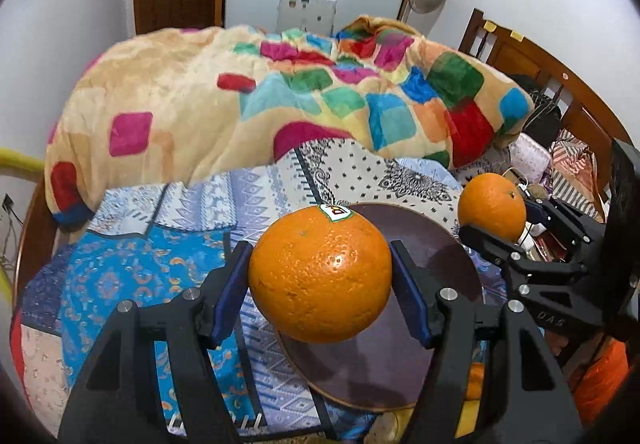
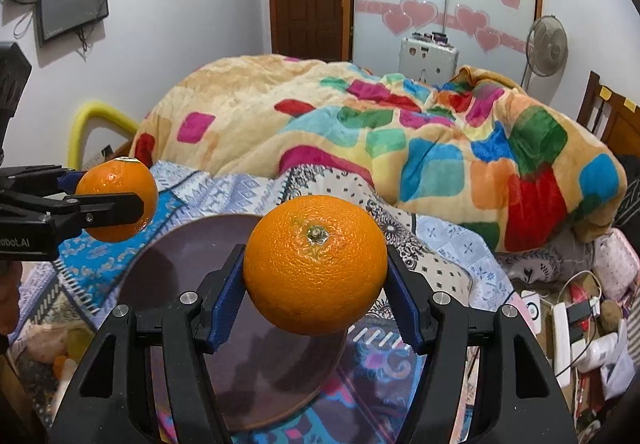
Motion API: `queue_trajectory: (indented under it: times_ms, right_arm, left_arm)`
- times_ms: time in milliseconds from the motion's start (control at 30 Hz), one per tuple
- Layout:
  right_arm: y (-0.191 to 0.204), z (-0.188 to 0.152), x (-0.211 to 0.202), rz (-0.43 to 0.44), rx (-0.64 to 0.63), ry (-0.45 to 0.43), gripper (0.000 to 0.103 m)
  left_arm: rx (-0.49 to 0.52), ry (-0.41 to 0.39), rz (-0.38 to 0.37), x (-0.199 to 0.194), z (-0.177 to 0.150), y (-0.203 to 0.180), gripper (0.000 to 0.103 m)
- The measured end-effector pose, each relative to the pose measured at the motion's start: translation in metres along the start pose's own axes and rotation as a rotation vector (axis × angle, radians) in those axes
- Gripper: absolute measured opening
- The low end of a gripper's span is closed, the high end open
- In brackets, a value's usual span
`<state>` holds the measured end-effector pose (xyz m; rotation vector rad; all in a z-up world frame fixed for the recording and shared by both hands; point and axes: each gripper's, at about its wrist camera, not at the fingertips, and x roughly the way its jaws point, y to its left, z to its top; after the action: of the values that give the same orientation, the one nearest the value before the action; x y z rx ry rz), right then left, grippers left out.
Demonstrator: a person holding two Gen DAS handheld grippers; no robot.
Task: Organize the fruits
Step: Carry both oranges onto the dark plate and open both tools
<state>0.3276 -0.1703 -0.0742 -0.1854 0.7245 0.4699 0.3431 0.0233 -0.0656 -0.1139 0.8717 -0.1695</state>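
My left gripper [image 1: 320,276] is shut on a stickered orange [image 1: 320,272], held in the air over a dark brown round plate [image 1: 424,324] that lies on the patterned bedsheet. My right gripper [image 2: 316,272] is shut on a second orange [image 2: 316,264], stem end up, above the same plate [image 2: 184,256]. Each wrist view also catches the other gripper from the side: the right gripper [image 1: 496,220] with its orange [image 1: 492,204] at the right edge, the left gripper [image 2: 120,200] with its orange [image 2: 116,180] at the left edge. Blue pads press both fruits.
A heaped multicoloured blanket [image 1: 280,100] covers the far half of the bed. A wooden headboard [image 1: 552,84] runs along the right. Cables, chargers and clutter [image 2: 572,324] lie at the right of the bed. More orange fruit [image 1: 476,380] shows low by the plate's near edge.
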Motion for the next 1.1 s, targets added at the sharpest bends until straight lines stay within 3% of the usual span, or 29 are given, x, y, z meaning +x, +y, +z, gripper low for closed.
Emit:
queue_trajectory:
  times_ms: [200, 400, 933, 1033, 1100]
  right_arm:
    - [0.006, -0.004, 0.024, 0.004, -0.039, 0.070, 0.062]
    - [0.010, -0.008, 0.041, 0.033, -0.053, 0.126, 0.062]
    - [0.021, -0.013, 0.046, 0.045, -0.111, 0.168, 0.062]
    - [0.024, -0.014, 0.039, 0.022, -0.124, 0.140, 0.069]
    - [0.022, -0.012, 0.031, 0.025, -0.112, 0.113, 0.082]
  left_arm:
    - [-0.010, 0.054, -0.009, 0.026, 0.002, 0.001, 0.067]
    - [0.020, 0.092, 0.029, 0.046, 0.000, -0.006, 0.067]
    - [-0.026, 0.145, 0.016, 0.064, 0.004, -0.001, 0.067]
    - [-0.024, 0.157, 0.016, 0.063, 0.003, -0.001, 0.067]
    - [-0.025, 0.156, 0.012, 0.060, 0.002, -0.001, 0.067]
